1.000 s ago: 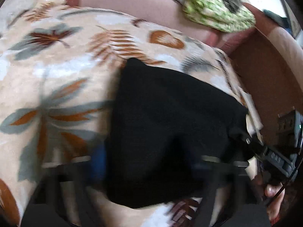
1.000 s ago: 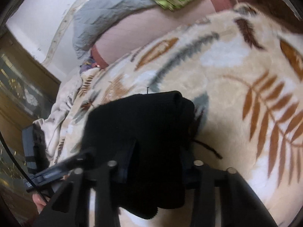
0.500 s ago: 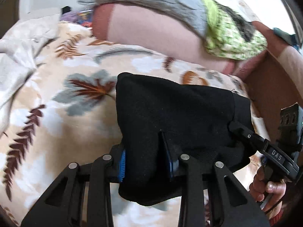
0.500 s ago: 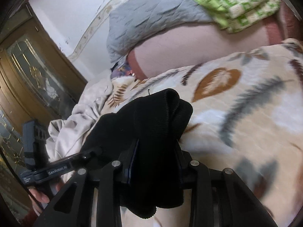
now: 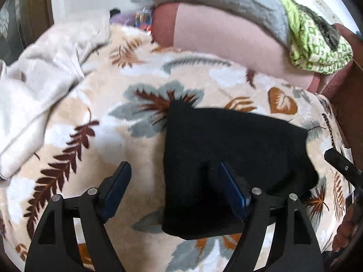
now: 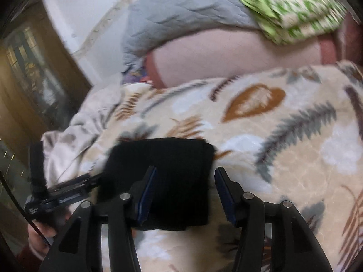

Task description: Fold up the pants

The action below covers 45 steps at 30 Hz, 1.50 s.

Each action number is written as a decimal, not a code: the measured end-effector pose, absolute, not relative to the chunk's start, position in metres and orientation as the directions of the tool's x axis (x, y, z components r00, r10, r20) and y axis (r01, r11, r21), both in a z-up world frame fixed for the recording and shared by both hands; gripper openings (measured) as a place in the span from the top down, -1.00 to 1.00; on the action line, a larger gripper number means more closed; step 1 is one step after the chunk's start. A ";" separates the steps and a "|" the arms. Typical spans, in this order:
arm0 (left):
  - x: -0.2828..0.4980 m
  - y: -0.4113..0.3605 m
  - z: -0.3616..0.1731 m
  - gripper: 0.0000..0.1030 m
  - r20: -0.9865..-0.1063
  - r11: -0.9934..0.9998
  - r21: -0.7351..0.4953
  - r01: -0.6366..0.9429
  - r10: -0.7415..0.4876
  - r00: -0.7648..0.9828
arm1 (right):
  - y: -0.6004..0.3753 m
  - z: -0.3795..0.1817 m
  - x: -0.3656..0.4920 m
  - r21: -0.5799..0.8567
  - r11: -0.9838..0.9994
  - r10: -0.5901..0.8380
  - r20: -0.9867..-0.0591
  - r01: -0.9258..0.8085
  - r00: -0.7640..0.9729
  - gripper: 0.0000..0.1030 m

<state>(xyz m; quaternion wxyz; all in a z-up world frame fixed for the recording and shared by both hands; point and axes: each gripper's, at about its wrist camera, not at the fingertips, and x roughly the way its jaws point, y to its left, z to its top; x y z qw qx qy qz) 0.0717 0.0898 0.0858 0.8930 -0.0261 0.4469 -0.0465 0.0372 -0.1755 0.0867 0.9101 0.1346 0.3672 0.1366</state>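
Black fleece pants [image 5: 236, 158] lie folded compact on leaf-print blanket [image 5: 113, 140]; left gripper [image 5: 174, 181] and right gripper [image 6: 185, 185] fingers just opened wide, releasing fold, nothing clamped.

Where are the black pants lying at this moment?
The black pants lie folded on the leaf-patterned blanket, low and right of centre in the left wrist view. They lie between the open fingers of both tools, in front of the pink bolster.

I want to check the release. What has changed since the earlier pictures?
Both jaws have just been opening: the left hand-held gripper and right hand-held gripper let go of the black pants, which now lie folded on the leaf-print blanket. The blanket stayed as it was.
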 end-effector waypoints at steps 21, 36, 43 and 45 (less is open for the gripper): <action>0.064 0.062 0.081 -0.53 -0.773 0.996 -0.023 0.084 -0.071 0.631 | -0.130 0.080 0.034 0.231 0.962 0.264 -0.642 -0.146 0.720 0.02; 0.011 0.077 0.126 -0.54 -0.676 1.000 -0.010 0.019 -0.021 0.737 | -0.111 0.117 -0.011 0.136 0.983 0.181 -0.562 -0.127 0.807 -0.53; -0.011 0.089 0.137 -0.54 -0.644 1.000 -0.005 -0.009 0.003 0.765 | -0.103 0.119 -0.025 0.136 0.980 0.194 -0.556 -0.142 0.808 -0.57; -0.015 0.090 0.140 -0.55 -0.634 1.000 -0.004 -0.012 0.007 0.773 | -0.100 0.120 -0.029 0.134 0.979 0.203 -0.548 -0.154 0.812 -0.57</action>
